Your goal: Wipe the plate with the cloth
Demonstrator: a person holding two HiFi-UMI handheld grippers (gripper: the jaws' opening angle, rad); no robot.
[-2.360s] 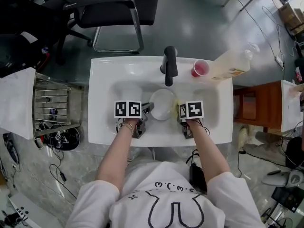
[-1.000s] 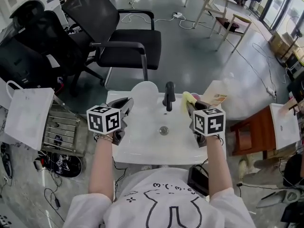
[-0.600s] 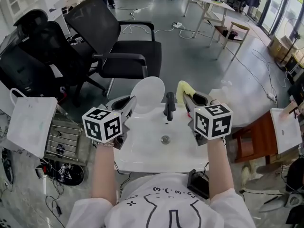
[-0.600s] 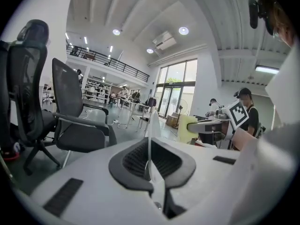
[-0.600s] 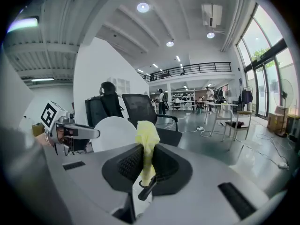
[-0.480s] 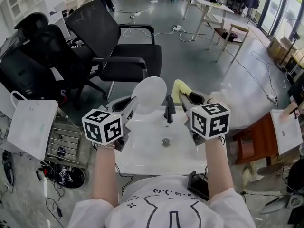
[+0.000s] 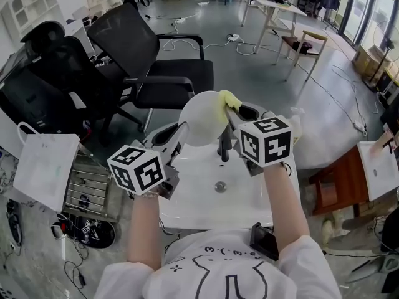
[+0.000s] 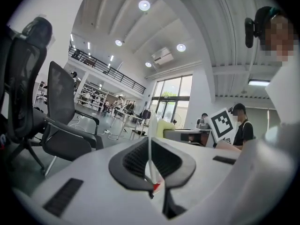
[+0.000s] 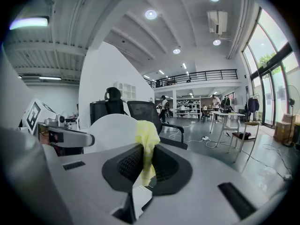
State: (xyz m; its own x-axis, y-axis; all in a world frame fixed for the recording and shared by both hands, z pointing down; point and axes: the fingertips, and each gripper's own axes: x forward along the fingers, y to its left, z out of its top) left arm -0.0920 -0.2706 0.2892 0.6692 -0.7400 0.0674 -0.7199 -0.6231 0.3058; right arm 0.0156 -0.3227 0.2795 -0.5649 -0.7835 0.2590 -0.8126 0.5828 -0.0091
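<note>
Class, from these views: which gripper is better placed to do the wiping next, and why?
Right. The right gripper holds the yellow cloth in its fingers, beside the face of the white plate. The left gripper is shut on its rim, holding it upright, so it should only steady it.

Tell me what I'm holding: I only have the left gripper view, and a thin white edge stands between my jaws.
Observer: The head view shows the left gripper shut on the rim of a round white plate, which is held upright.
Operator: Where is the cloth?
Observer: The right gripper is shut on a yellow cloth, which stands up out of its jaws.
Operator: Is it on the plate yet?
Observer: In the head view the cloth overlaps the plate's upper right edge. In the right gripper view the plate's face stands just behind it. Whether they touch, I cannot tell.
</note>
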